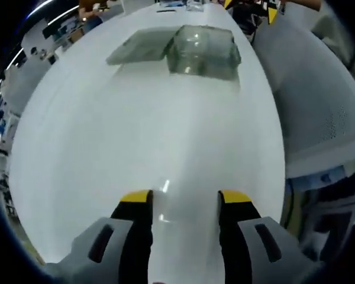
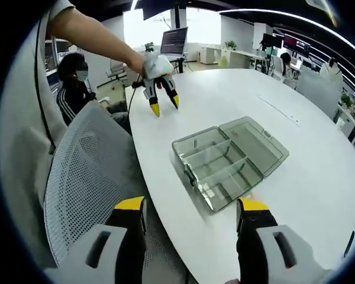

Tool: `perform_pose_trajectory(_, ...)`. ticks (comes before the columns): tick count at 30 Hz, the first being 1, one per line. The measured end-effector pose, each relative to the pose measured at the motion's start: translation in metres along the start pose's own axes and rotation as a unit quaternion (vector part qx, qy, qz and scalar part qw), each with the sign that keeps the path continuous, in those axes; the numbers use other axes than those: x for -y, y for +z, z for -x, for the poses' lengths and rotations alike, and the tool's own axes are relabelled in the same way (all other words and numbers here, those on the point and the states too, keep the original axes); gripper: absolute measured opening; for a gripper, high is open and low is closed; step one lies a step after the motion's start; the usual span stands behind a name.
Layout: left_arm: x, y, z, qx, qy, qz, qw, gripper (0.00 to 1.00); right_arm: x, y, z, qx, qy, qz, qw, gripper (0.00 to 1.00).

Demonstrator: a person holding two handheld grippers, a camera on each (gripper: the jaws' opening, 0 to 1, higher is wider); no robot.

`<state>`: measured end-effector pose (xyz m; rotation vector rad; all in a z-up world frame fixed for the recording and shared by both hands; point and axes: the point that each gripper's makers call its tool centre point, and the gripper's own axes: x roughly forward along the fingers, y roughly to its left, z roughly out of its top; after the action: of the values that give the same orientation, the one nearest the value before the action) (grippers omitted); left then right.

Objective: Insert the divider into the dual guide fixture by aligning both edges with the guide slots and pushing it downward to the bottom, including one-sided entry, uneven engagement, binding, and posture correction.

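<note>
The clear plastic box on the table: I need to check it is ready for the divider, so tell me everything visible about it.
The clear plastic box is a see-through, grey-tinted organiser lying flat on the white table, near its edge by the mesh chair. Its hinged lid is folded fully open and rests flat beside the tray. Thin clear walls split the tray into several compartments, which look empty. Nothing touches it but the table; both grippers, the left gripper included, are apart from it.

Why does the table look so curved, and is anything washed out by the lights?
Left gripper view: fisheye bends the white table; glare near the hand-held gripper; clear plastic box looks soft. Right gripper view: the windows are blown out, box sharper.
</note>
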<state>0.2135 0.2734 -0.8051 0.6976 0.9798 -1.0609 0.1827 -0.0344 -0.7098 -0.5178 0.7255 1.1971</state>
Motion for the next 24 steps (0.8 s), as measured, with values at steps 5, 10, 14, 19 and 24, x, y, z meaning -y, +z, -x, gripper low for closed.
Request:
perform_pose_trajectory(5, -0.0017, -0.0017, -0.0018, -0.002, -0.004, -0.003, 1.0000, 0.41, 0.0002, 0.0003, 0.0001, 0.002, -0.002, -0.003, 1.0000, 0.59)
perform_pose_trajectory(10, -0.0013, -0.0008, -0.0021, -0.005, -0.007, -0.014, 0.9999, 0.39, 0.0005, 0.0010, -0.0003, 0.005, -0.004, -0.005, 1.0000, 0.59)
perform_pose_trajectory(14, 0.0006, 0.0006, -0.0021, -0.007, -0.010, -0.021, 0.9997, 0.34, 0.0011, 0.0018, -0.0003, 0.007, -0.005, -0.008, 0.9999, 0.59)
perform_pose_trajectory(19, 0.0001, 0.0001, -0.0026, -0.011, -0.011, -0.018, 0.9997, 0.31, 0.0024, 0.0033, 0.0002, 0.013, -0.004, -0.012, 0.9998, 0.59)
perform_pose_trajectory(24, 0.0001, 0.0005, -0.0028, -0.015, -0.007, -0.013, 0.9998, 0.30, 0.0023, 0.0055, 0.0002, 0.015, -0.004, -0.011, 0.9998, 0.59)
